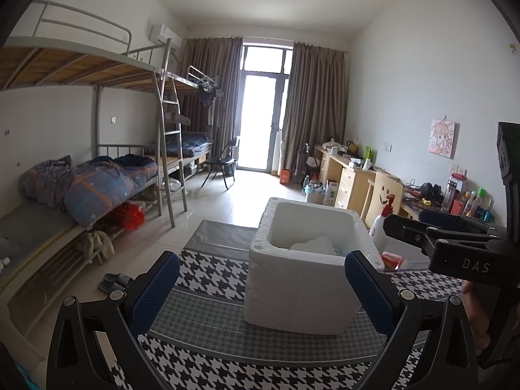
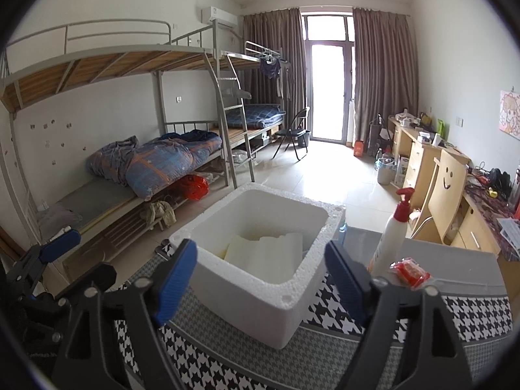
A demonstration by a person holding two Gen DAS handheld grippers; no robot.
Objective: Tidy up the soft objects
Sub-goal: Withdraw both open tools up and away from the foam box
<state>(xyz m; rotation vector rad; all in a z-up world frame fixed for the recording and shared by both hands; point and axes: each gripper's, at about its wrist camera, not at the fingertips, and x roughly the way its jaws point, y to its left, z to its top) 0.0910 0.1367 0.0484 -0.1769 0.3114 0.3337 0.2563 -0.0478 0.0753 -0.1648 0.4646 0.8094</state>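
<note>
- Left gripper (image 1: pixel 261 281): blue pads wide apart, nothing held, hovering over the houndstooth cloth (image 1: pixel 208 279) before the foam box (image 1: pixel 292 289).
- Right gripper (image 2: pixel 260 271): spread wide too, empty, at the box's near corner.
- White folded soft pieces (image 2: pixel 265 250): inside the foam box.
- Pump bottle (image 2: pixel 391 234) and red packet (image 2: pixel 411 273): just right of the box.
</note>
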